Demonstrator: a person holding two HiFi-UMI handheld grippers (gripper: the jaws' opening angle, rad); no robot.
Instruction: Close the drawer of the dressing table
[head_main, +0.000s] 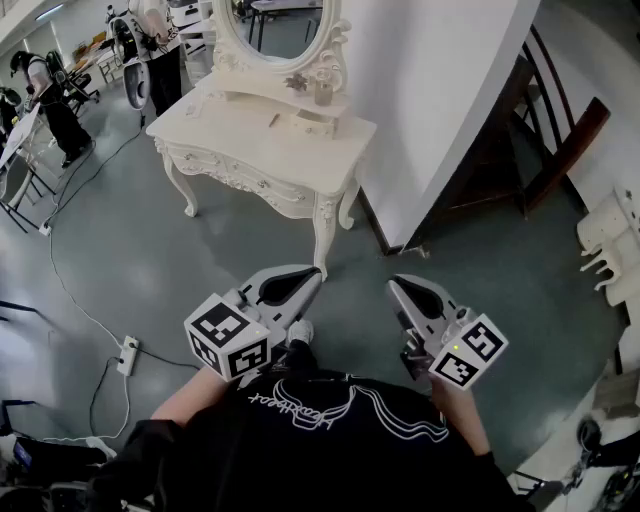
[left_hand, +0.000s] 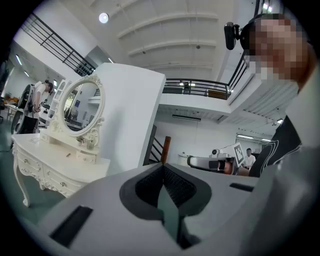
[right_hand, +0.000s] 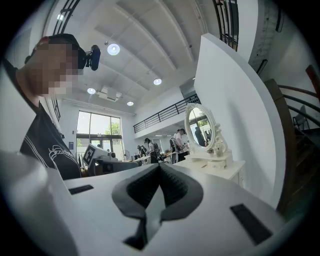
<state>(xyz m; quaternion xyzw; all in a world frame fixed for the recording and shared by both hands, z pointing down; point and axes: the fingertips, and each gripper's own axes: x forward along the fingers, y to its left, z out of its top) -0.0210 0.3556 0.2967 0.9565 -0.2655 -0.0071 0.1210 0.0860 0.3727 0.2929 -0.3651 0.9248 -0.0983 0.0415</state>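
Observation:
The white dressing table (head_main: 230, 125) with its oval mirror (head_main: 275, 30) stands at the top of the head view, a few steps ahead of me. Its carved drawer front (head_main: 250, 182) faces me; I cannot tell from here whether it stands out. My left gripper (head_main: 318, 272) and right gripper (head_main: 392, 283) are held close to my body, well short of the table, tips turned toward each other. Both are shut with nothing between the pads. The table also shows in the left gripper view, dressing table (left_hand: 45, 160), beyond the left gripper (left_hand: 162, 167), and in the right gripper view, dressing table (right_hand: 220, 167), past the right gripper (right_hand: 160, 166).
A white partition wall (head_main: 440, 90) rises right of the table, with a dark wooden frame (head_main: 545, 130) behind it. White chairs (head_main: 610, 240) stand at the far right. A power strip (head_main: 127, 355) and cable lie on the grey floor at left. People (head_main: 160, 40) stand at the back left.

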